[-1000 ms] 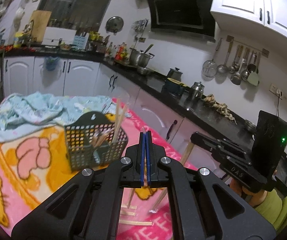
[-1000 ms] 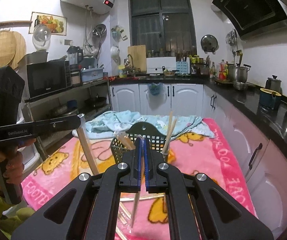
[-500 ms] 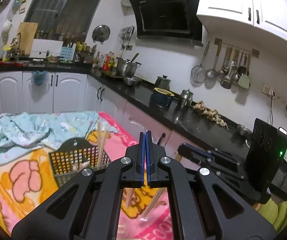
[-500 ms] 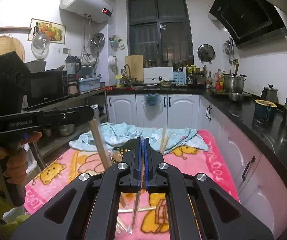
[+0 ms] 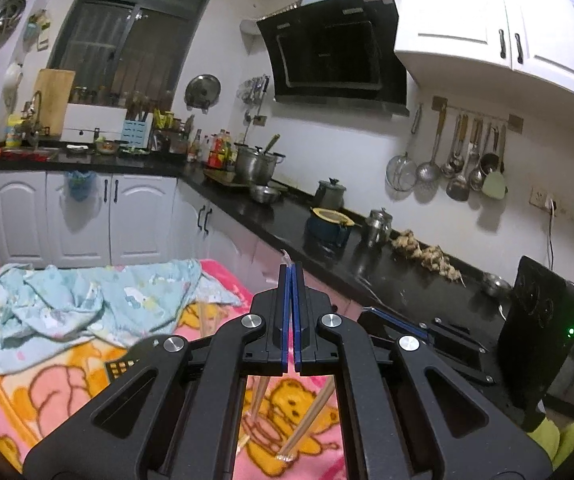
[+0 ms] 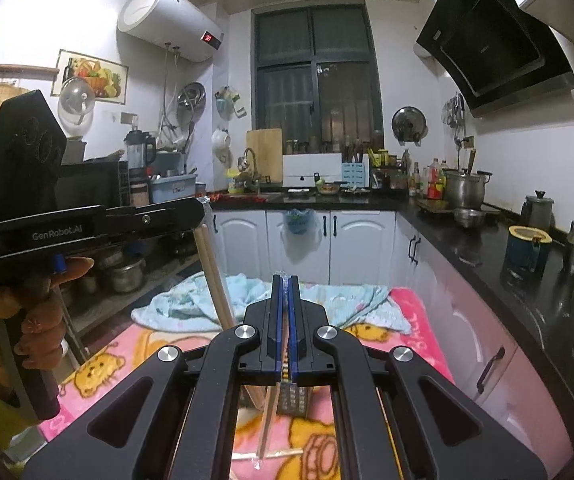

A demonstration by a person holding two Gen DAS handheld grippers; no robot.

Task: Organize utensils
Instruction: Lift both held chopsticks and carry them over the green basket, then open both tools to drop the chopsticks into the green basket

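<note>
While both grippers (image 5: 291,276) (image 6: 285,284) pinch chopsticks (image 6: 215,276), a basket (image 5: 121,366) sits below.

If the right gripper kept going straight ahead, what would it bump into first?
Probably the crumpled blue cloth lying past the right gripper, then the white cabinets; depth is hard to judge.

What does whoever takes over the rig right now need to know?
Left gripper: shut on the left chopsticks, which hang below it.
Right gripper: shut on the right chopsticks, which hang near the basket.
Done: the basket, on the pink blanket, holds some binned chopsticks.
Left: drop both held sets into the basket, then collect the loose chopstick on the blanket.
</note>
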